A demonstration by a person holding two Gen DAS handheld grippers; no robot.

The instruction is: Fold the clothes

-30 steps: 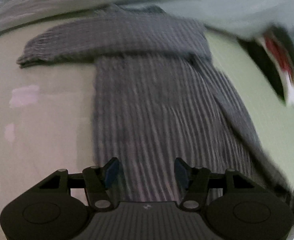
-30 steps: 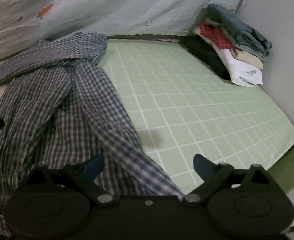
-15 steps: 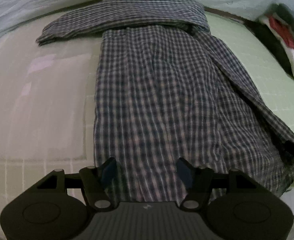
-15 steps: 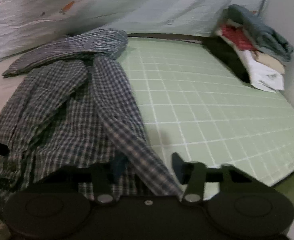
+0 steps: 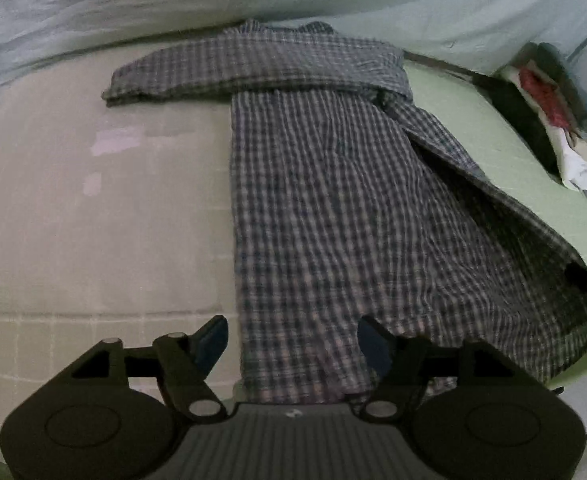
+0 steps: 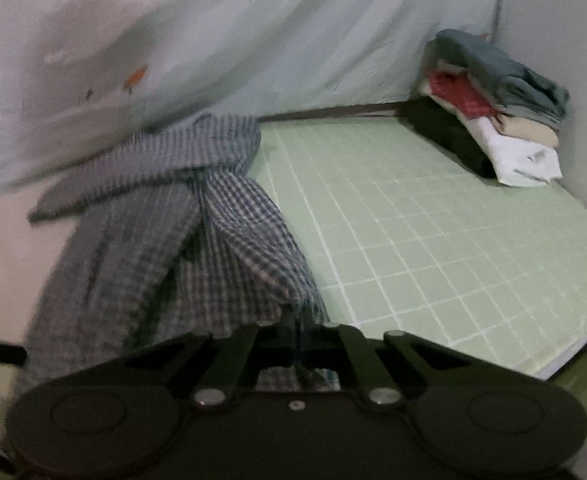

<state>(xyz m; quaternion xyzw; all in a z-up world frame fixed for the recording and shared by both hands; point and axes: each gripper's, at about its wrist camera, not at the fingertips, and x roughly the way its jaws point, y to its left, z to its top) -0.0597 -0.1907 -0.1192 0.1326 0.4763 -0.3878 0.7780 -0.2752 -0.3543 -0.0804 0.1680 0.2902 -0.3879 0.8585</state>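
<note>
- A checked shirt [image 5: 333,200] lies spread on the bed [image 6: 433,240], and everything else here is told from that shirt.
- One sleeve [image 5: 221,68] is folded across the top of the shirt, up by the pale curtain [image 6: 293,40].
- The right gripper [image 6: 299,344] sits at the shirt's bottom right corner. A second ago its fingers stood wide apart there. They have just been closing, and now they are together, clamped on the shirt's edge.
- The cloth near that pinch is bunched and pulled up off the bed, like a little tent. So the right side of the shirt looks caught and ready to be carried.
- The left gripper [image 5: 291,340] hangs over the shirt's bottom hem, near its left edge. Its fingers [image 5: 213,338] are apart with the cloth showing between them, but they are not pressing on it.
- The left fingers have just been opening a bit more. A second ago that view was a blur with the shirt close up. Now it is sharp and shows more of the shirt.
- I think the next job is for the left fingers to pinch the hem too. Then the shirt's side or bottom can be folded over.
- A stack of folded clothes [image 6: 501,120] waits well away to the right of the shirt, in the corner of the bed.
</note>
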